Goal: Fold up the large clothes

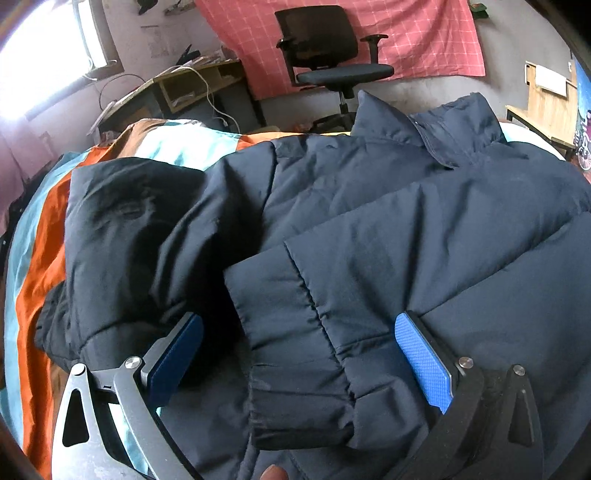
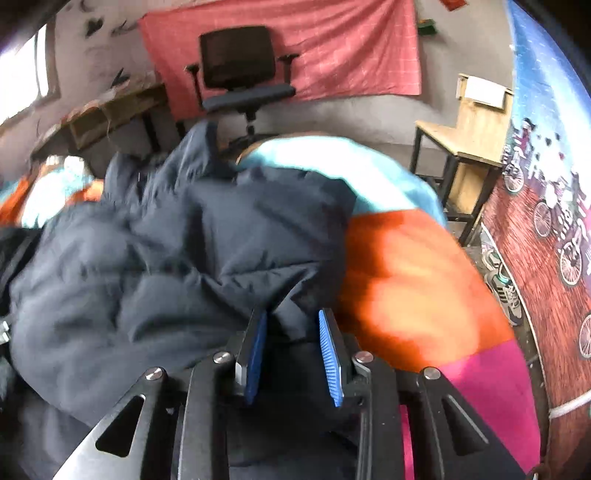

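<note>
We see the navy puffer jacket (image 1: 332,206) spread on the striped bedspread (image 1: 40,258). Left hand-held gripper (image 1: 299,354) is released, straddling a sleeve cuff (image 1: 295,369). Right hand-held gripper (image 2: 293,354) is clenched on a jacket fold.

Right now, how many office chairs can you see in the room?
1. The black office chair stands behind the bed, in front of the pink cloth on the wall. Both cameras show the same chair; the jacket may hide others.
</note>
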